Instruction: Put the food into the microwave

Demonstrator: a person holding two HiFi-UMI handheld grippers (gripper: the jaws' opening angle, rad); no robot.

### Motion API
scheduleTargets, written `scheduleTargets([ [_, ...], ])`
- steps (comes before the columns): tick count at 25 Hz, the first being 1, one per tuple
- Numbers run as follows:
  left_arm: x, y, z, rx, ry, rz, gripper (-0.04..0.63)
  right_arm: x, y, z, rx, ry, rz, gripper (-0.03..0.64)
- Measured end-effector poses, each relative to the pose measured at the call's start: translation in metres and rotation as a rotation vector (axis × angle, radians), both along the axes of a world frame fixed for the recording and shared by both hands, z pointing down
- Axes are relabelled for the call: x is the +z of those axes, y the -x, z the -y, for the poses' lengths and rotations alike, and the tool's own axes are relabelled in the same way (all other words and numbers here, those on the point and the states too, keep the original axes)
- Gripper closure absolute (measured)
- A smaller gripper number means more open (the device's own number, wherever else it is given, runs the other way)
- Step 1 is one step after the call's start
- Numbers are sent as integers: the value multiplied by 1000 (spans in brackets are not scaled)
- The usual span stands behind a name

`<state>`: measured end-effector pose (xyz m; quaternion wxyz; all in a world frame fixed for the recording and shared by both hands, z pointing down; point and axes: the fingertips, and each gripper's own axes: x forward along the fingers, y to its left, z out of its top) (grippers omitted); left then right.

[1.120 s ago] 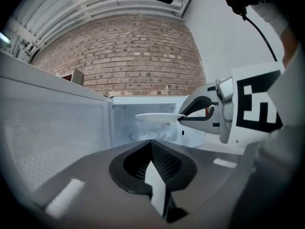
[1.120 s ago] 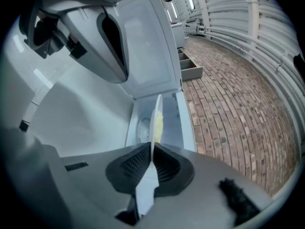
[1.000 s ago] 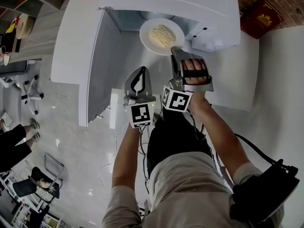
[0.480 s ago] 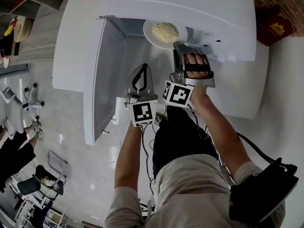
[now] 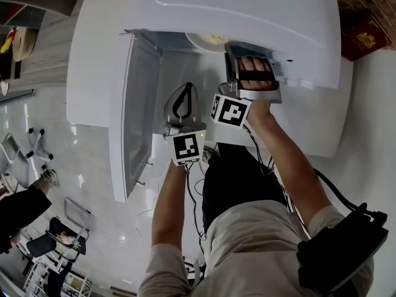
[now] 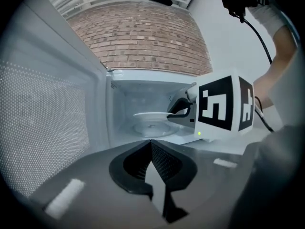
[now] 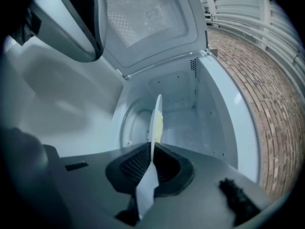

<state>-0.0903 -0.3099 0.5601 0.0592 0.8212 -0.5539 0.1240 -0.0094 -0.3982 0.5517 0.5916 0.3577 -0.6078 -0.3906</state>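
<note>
**Carrying the plate into the microwave**

Pinched on the near rim of the plate, the jaws of the right gripper stand narrow, with only the thin rim between them. The food, a pale yellow heap, lies on the plate. The plate is inside the microwave, level and, as we judge from the left gripper view, a little above the turntable, not resting on it. The left gripper has its jaws together with nothing between them. It waits outside, in front of the opening.

What could go wrong, we think: the hold is at one edge only, so the plate can sag or turn in the jaws, and the food can slide off. If we let go before the plate touches the turntable, it drops and can crack. The right hand is close under the top edge of the opening and could knock there.

For room: the door is swung wide to the left, well clear. Free space shows around the plate toward the side walls and the back wall.
</note>
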Motion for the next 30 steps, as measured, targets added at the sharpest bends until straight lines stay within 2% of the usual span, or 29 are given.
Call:
scheduleTargets([
  [14, 8, 13, 19, -15, 18, 22, 588, 27, 8, 32, 13, 52, -31, 594],
  [19, 12, 9, 21, -3, 42, 22, 588, 32, 8, 45, 6, 66, -94, 594],
  [22, 17, 2, 16, 26, 73, 37, 588, 39, 13, 48, -2, 131, -107, 589],
  [25, 23, -4, 9, 70, 113, 41, 588, 47, 22, 46, -1, 206, -68, 571],
  [30, 30, -12, 0, 117, 162, 27, 588, 52, 17, 42, 47, 352, -59, 560],
])
